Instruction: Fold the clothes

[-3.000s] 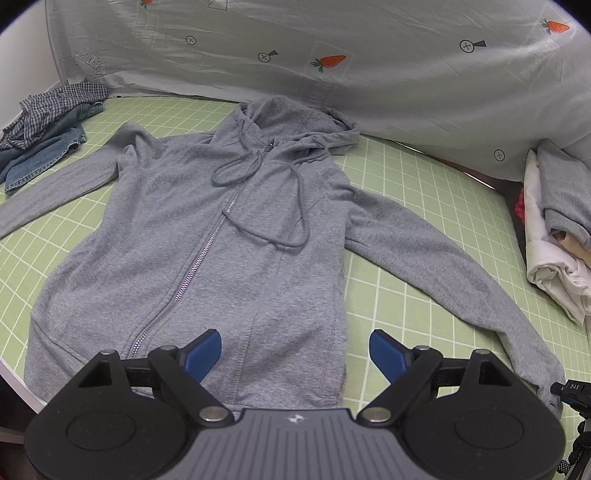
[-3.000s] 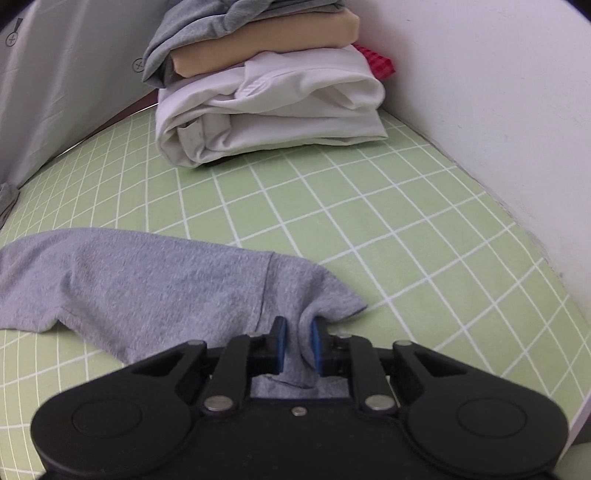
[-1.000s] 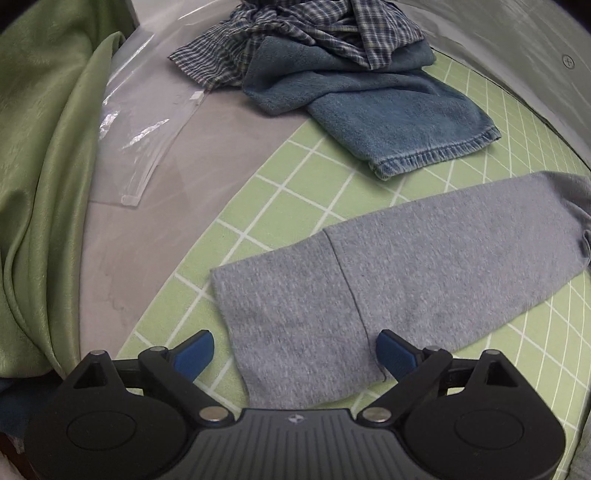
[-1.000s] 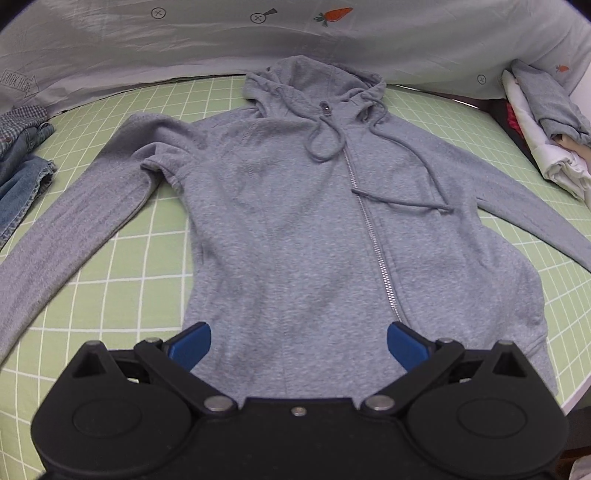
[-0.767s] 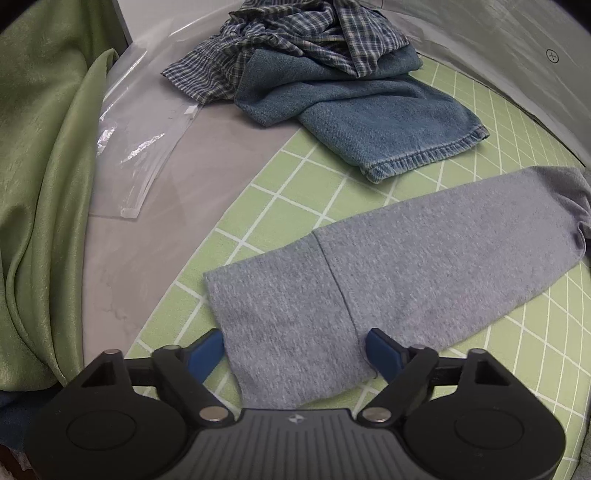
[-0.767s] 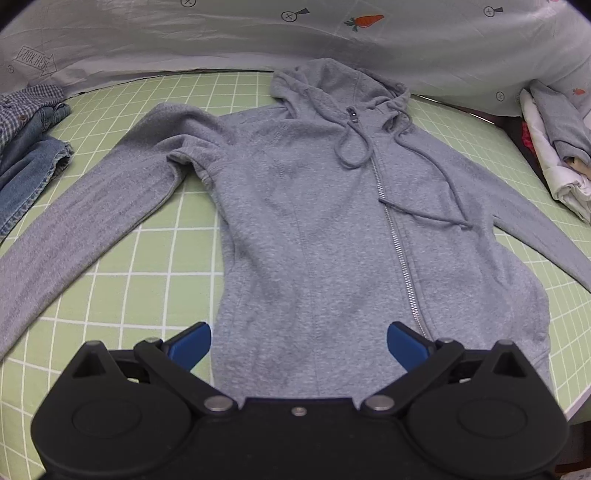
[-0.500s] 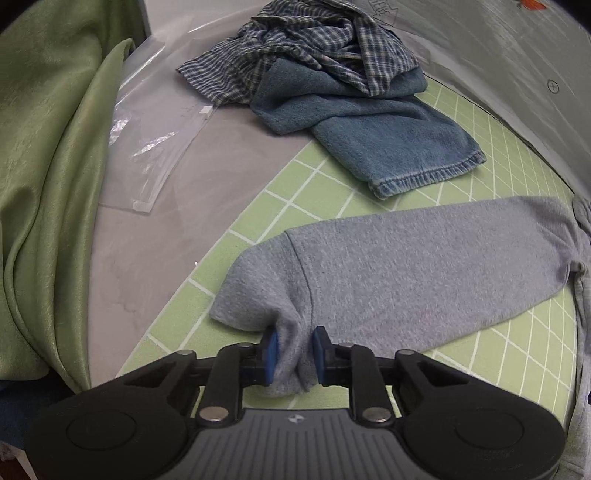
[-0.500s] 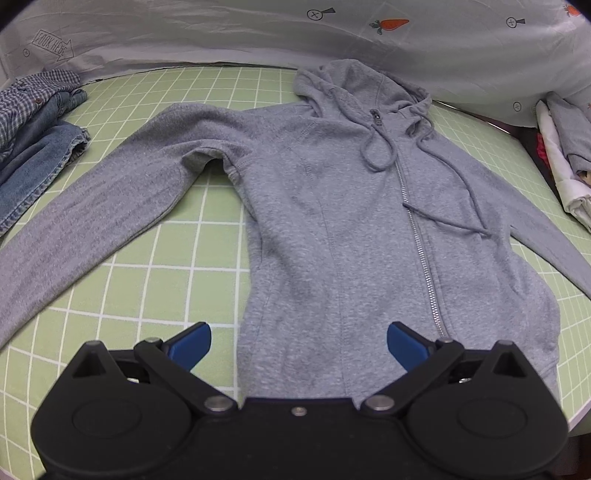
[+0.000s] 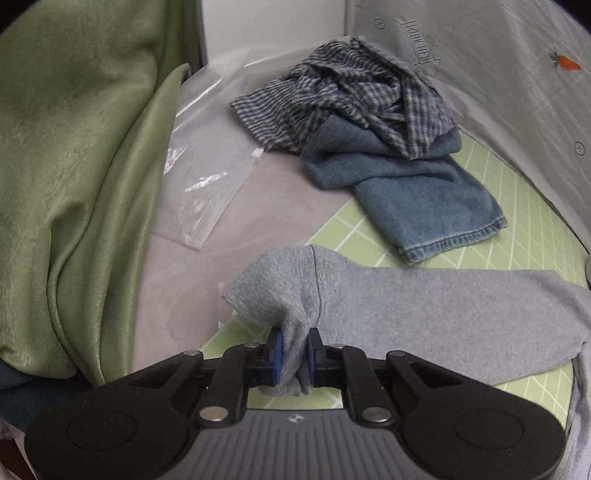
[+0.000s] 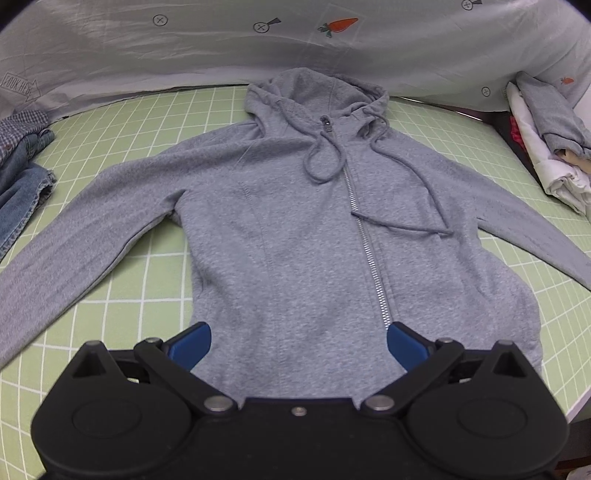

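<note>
we see the left claw closing, pinching the cuff of the grey zip hoodie. right claw hangs released over the hoodie hem, on the green grid mat.

- I read "LOOK HERE" inside an arrow outline printed on the pale backdrop sheet, mirrored from my vantage.
- Carrot prints and circled plus marks dot it.
</note>
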